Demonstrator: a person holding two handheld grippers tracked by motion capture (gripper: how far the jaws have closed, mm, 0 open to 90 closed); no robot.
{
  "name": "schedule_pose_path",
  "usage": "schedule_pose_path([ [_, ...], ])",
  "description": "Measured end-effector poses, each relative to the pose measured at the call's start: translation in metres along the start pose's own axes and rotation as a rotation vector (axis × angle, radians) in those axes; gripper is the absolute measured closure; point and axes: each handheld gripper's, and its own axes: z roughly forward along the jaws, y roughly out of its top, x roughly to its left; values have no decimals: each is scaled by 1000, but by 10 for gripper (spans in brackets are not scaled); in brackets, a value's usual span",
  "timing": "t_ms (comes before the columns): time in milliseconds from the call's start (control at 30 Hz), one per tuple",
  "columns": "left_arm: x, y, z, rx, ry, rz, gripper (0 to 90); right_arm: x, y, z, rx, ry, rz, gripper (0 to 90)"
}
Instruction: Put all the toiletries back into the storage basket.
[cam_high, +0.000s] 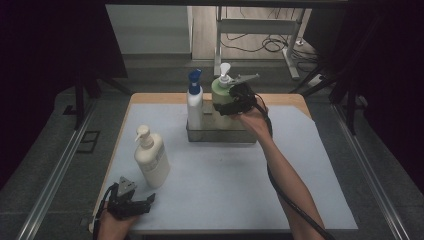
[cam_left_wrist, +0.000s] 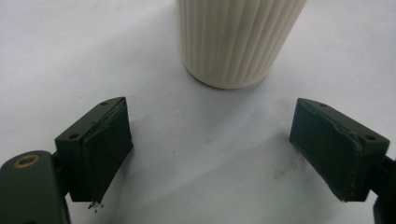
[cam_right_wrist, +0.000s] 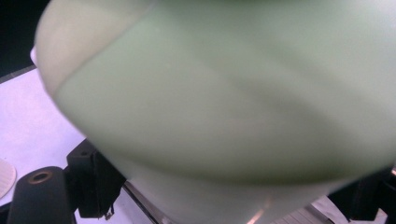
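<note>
The right gripper (cam_high: 235, 100) has its jaws spread wide around the green bottle (cam_high: 221, 102), gripping it in the tray (cam_high: 220, 135) beside the blue-capped bottle (cam_high: 194, 102). The left gripper (cam_high: 131, 202) rests on the bench (cam_high: 225, 175), jaws wide open and empty, near the cream bottle (cam_high: 151, 159).

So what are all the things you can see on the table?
green bottle: one, pale green with a white pump, in the tray, right gripper around it
blue-capped bottle: one, white with a blue pump, in the tray's left end
cream bottle: one, cream, ribbed, standing on the mat near the left gripper
tray: one, clear, at the back of the mat
mat: one, pale blue-white, over the wooden table
left gripper: one, black, jaws apart, nothing between them
right gripper: one, black, clamped on the green bottle
</note>
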Motion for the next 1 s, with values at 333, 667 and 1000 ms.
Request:
schedule_pose_path([
  [333, 0, 0, 0, -1, 0, 0, 124, -1, -6, 7, 22, 14, 1, 132],
  [667, 0, 0, 0, 0, 0, 0, 124, -2, -14, 12, 46, 31, 11, 132],
  [1000, 0, 0, 0, 0, 0, 0, 124, -2, -22, 18, 64, 37, 10, 133],
])
